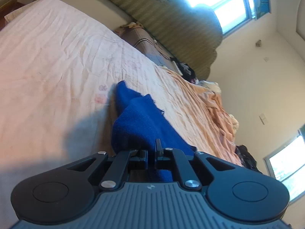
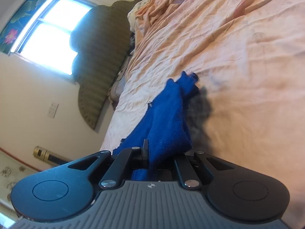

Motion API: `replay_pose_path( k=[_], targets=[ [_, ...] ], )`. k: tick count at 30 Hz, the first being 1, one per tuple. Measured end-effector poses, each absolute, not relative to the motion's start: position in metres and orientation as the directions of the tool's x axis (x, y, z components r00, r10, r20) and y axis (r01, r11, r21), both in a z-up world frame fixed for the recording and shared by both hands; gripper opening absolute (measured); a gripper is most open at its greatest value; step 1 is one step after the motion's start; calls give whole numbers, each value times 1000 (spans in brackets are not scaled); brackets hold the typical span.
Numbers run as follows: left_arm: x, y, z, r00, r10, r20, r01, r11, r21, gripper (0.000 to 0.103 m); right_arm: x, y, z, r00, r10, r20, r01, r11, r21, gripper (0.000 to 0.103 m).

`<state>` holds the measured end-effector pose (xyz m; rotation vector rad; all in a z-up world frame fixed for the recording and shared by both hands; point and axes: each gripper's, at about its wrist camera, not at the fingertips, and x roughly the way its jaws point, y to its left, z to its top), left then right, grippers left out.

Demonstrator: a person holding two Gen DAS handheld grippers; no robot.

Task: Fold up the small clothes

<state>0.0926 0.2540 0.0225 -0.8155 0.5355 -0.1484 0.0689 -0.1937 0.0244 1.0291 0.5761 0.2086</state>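
Observation:
A small blue knit garment (image 1: 137, 118) hangs bunched over the bed, its far end touching the sheet. My left gripper (image 1: 152, 148) is shut on one edge of it, the blue cloth pinched between the black fingers. In the right wrist view the same blue garment (image 2: 165, 118) stretches away from my right gripper (image 2: 152, 150), which is shut on another edge; the cloth covers most of its right finger. The garment's far end (image 2: 187, 80) lies crumpled on the sheet and casts a dark shadow.
A wrinkled pale pink sheet (image 1: 47, 61) covers the bed. A rumpled peach blanket (image 2: 190, 19) lies piled toward the green padded headboard (image 1: 171, 28). Dark clothes (image 1: 186, 70) sit by the headboard. Bright windows (image 2: 51, 30) are in the walls.

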Motion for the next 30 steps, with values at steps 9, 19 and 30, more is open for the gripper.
replay_pose_path(
  k=[9,19,30],
  targets=[
    [-28,282,-7,773,-375,-511,-95,728,-679,6,-46,-203,-12,733,507,-454,138,543,828,25],
    [-28,242,70,895,-188,-405,131,978,-164,88,3,-213,49,837,334,-434,-21,812,584,56],
    [140,147,-4,739,-198,-644,281,959,27,97,142,-112,9,719,230,-655,-104,969,226,45]
  ],
)
